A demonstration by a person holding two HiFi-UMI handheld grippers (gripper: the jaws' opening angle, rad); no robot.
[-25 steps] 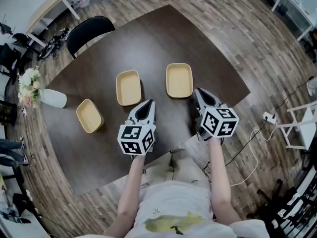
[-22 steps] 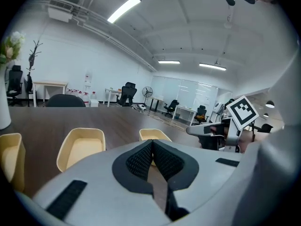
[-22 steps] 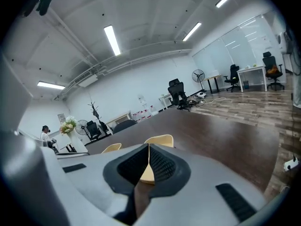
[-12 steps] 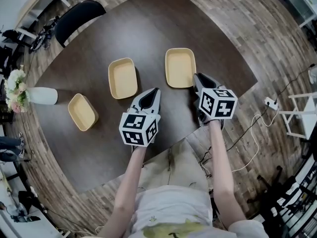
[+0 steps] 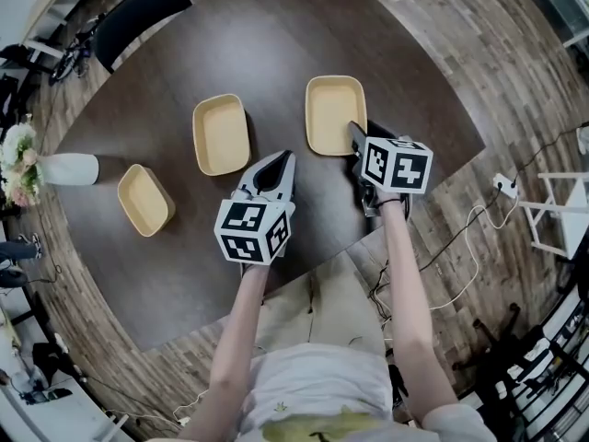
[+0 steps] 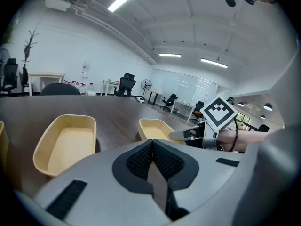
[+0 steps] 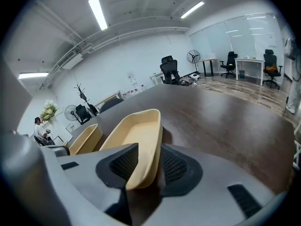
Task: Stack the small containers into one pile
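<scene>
Dark brown wooden table [image 5: 276,44] stands on a floor of grey-brown planks [image 5: 479,53] in a bright office room. It carries three small containers of the same kind. Each one is a shallow rectangular tub, pale yellow and matt, with rounded corners and walls that lean a little outward, and each stands with the open side up. None of them lies in another.

The right claw [image 7: 149,147] points down at the right container [image 5: 333,113]. Its jaws have just been opening and now stand apart. The near short wall of this container is between the two pads, close to its right corner. The pads are beside the wall on both sides but do not clamp it, and the container rests flat on the table.

The left claw [image 6: 153,141] has its jaws together, pad against pad, with nothing between them. The middle container [image 5: 221,134] lies just ahead of this claw and a little to its left, not touching it. The left container [image 5: 145,199] lies further to the left of the left claw, well apart from it, and is turned at an angle to the other two.

Far to the left of the left claw, at the table's edge, is a white vase with pale flowers [image 5: 72,168]. A black chair [image 5: 138,17] stands beyond the table.
</scene>
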